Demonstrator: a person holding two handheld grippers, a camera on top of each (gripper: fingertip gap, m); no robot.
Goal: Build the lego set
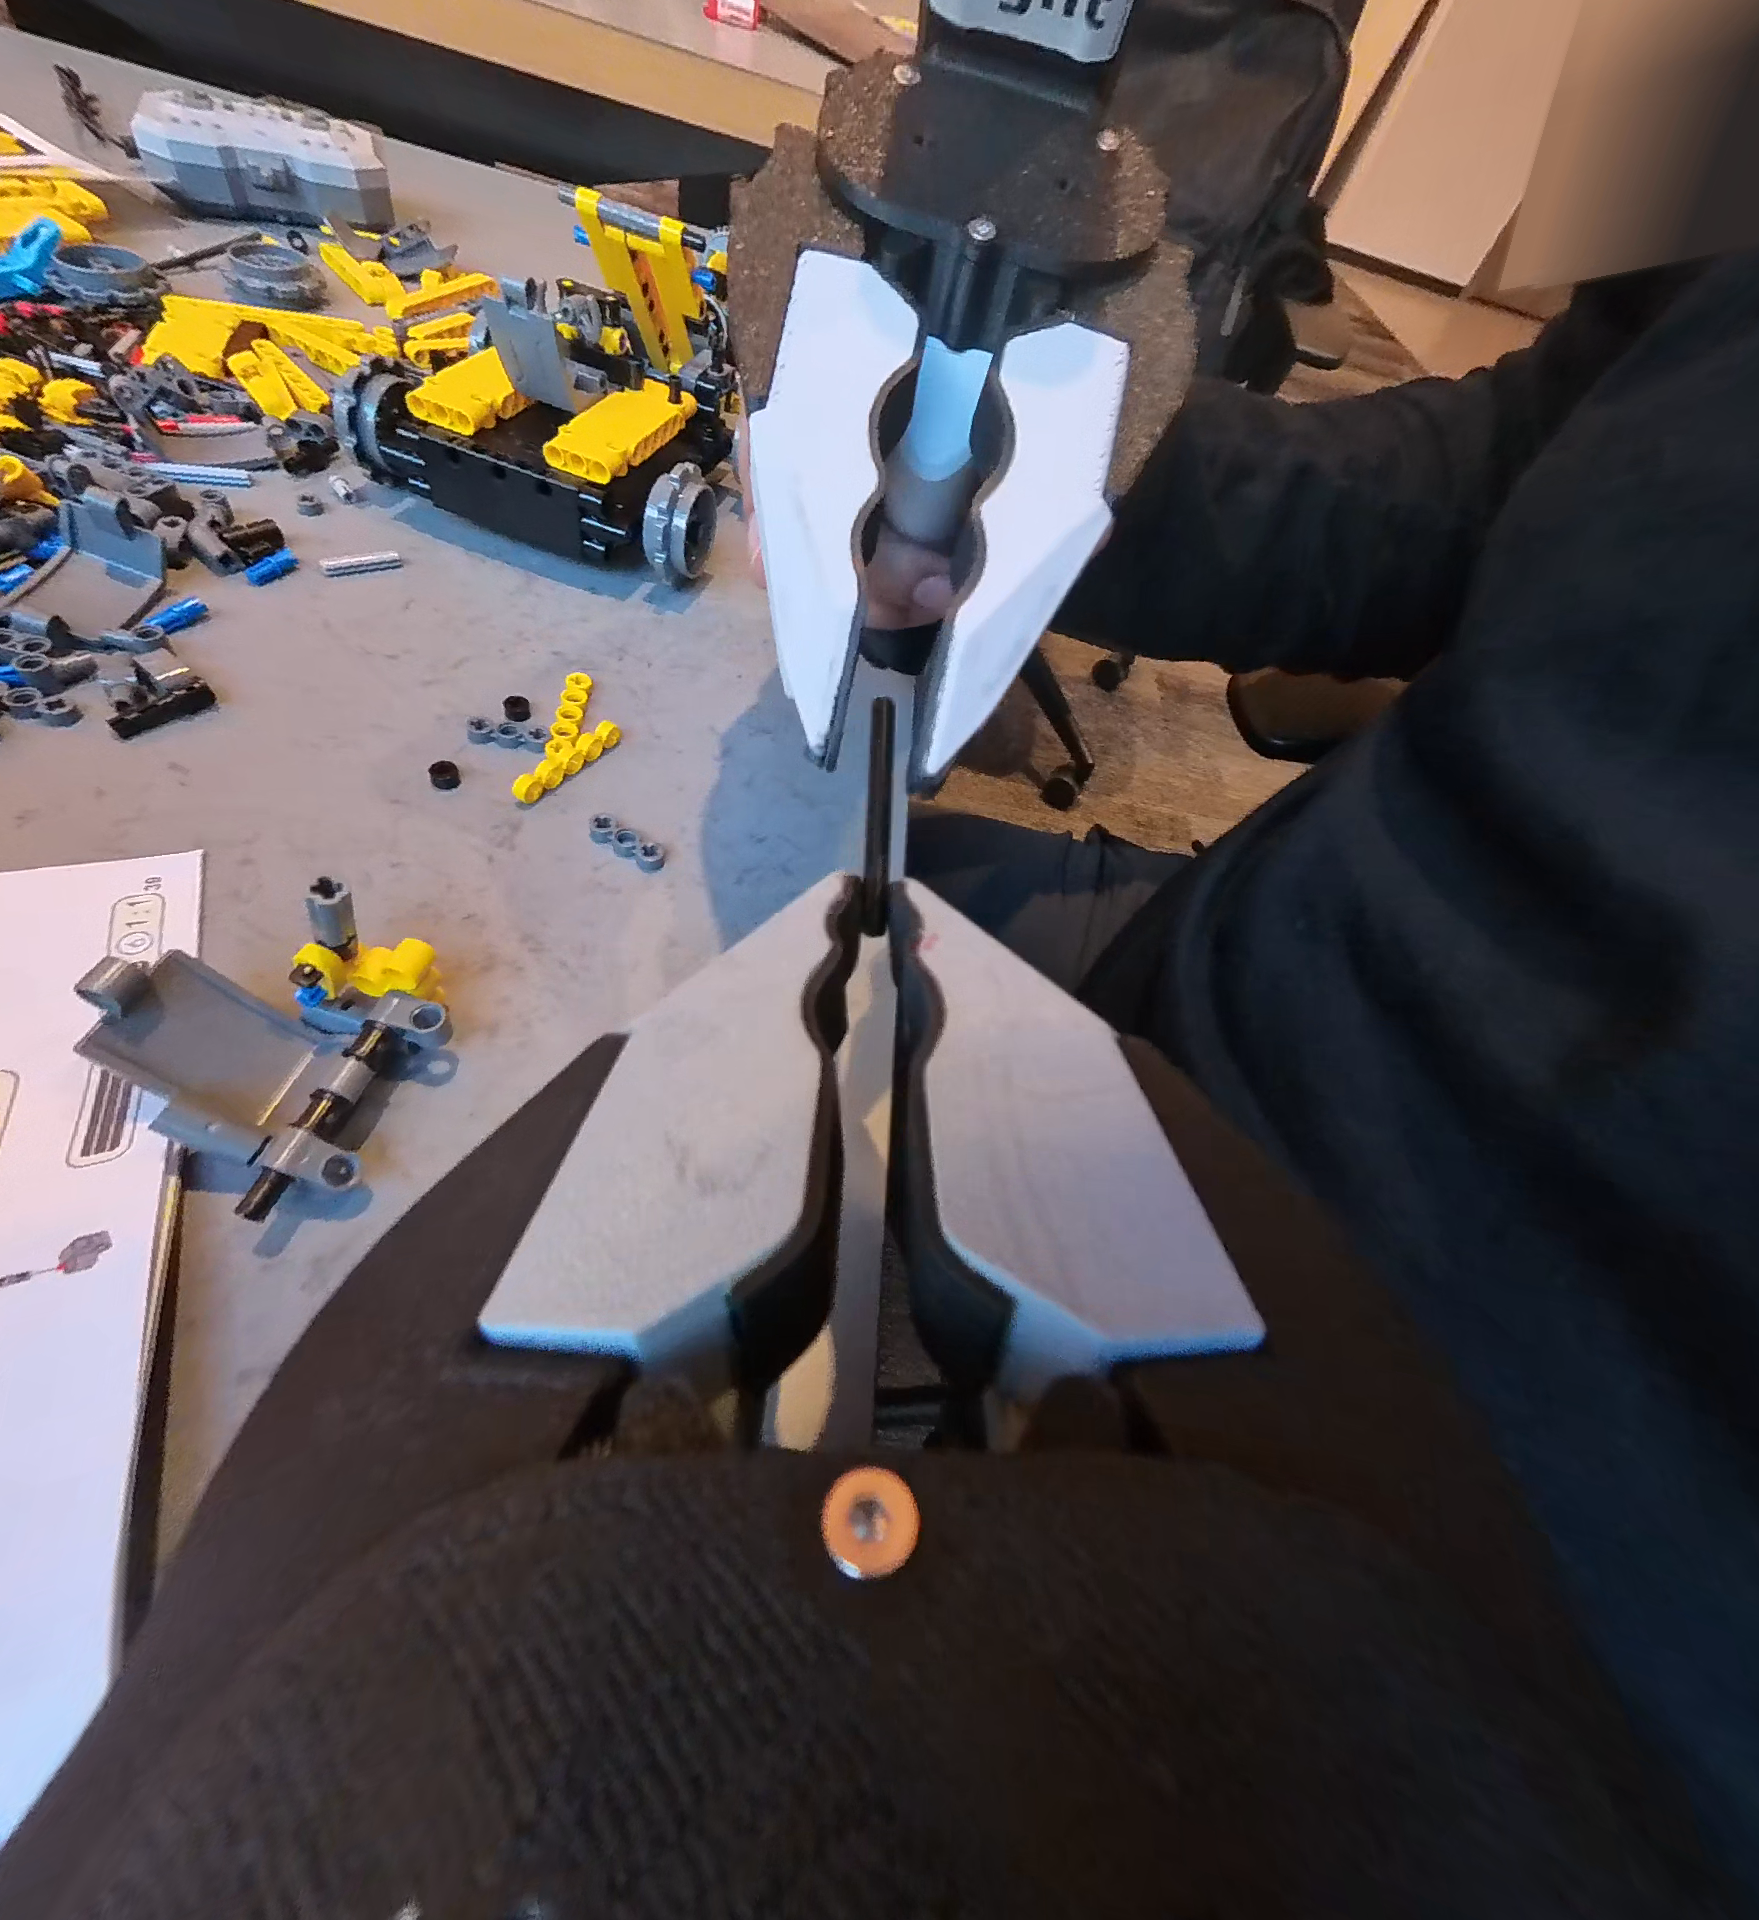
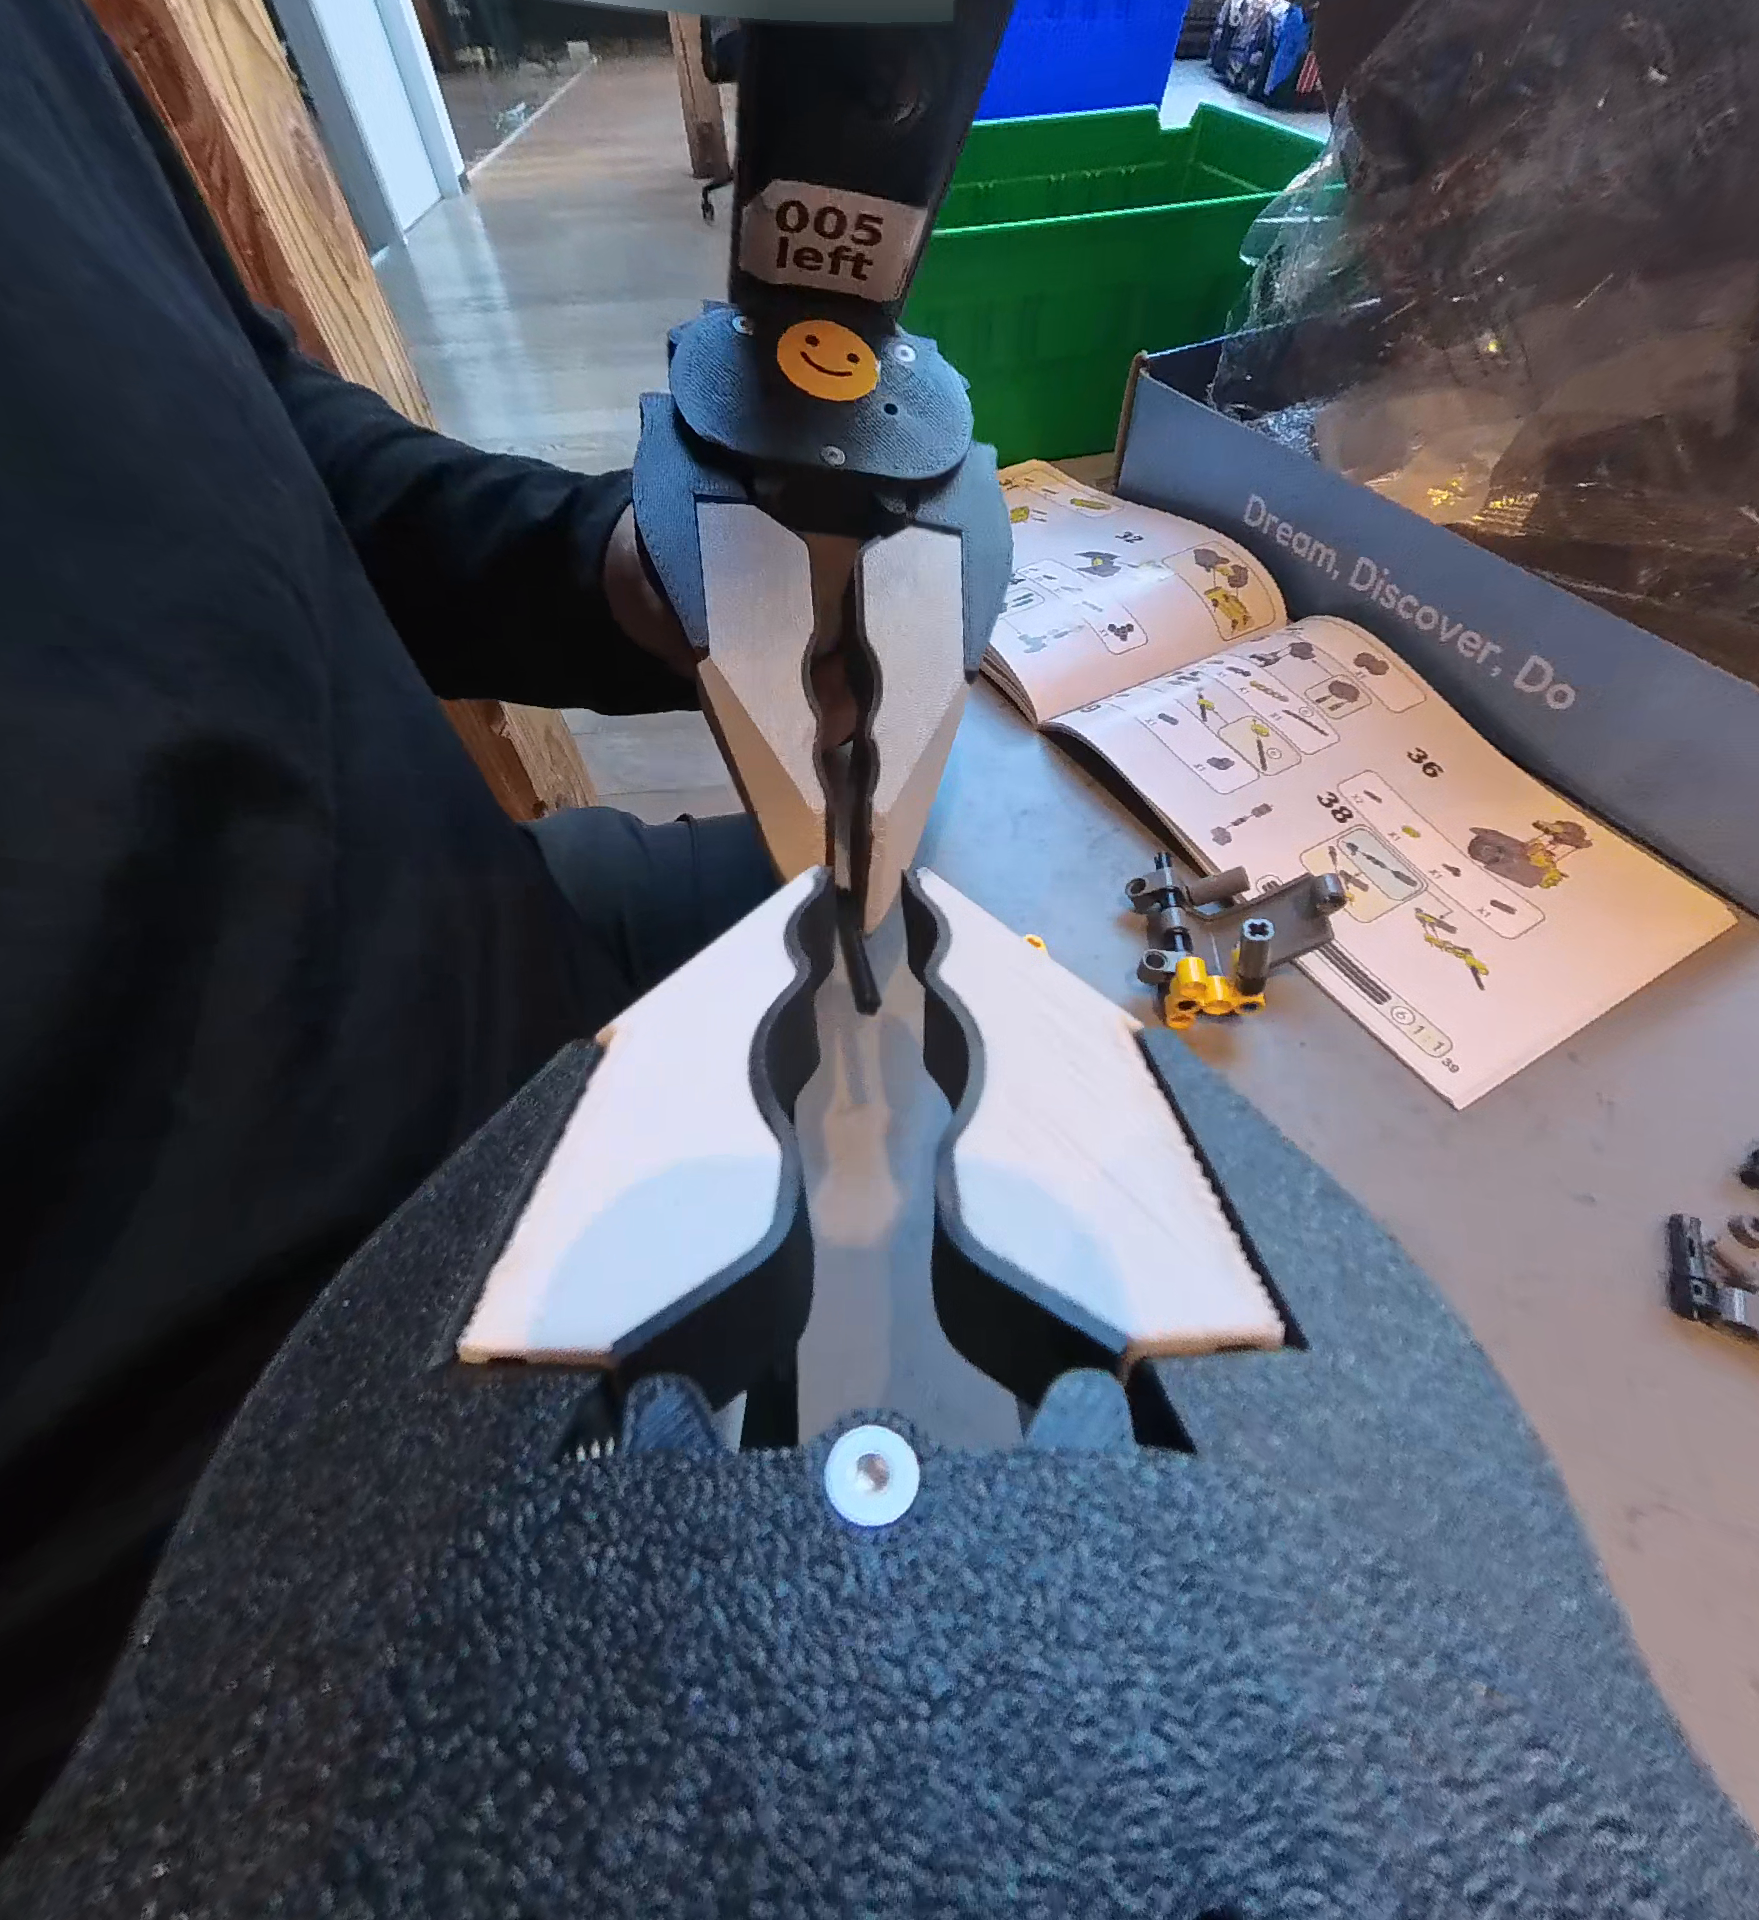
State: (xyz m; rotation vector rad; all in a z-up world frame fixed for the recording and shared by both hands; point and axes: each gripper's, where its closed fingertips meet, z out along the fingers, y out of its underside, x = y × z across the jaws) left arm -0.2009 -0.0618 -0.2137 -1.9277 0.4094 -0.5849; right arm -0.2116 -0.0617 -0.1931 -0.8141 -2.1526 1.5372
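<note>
My left gripper (image 1: 870, 896) is shut on one end of a thin black axle (image 1: 877, 800) and holds it in the air past the table's edge. The axle's free end reaches between the fingertips of my right gripper (image 1: 875, 767), which faces it tip to tip. In the right wrist view the right gripper (image 2: 867, 883) is open, its jaws standing on either side of the axle (image 2: 862, 977) with a gap on each side. The left gripper (image 2: 847, 883) comes down from above, pinching the axle. A person in dark sleeves holds both.
On the grey table (image 1: 387, 831) lie a yellow and black brick vehicle (image 1: 542, 436), a heap of loose pieces (image 1: 44, 436), a grey and yellow sub-assembly (image 1: 251, 1070), small yellow beams (image 1: 568, 743) and an open instruction booklet (image 2: 1322, 790). A dark box (image 2: 1477, 644) and a green bin (image 2: 1083, 260) stand behind. Left and right tips are no more than a few centimetres apart.
</note>
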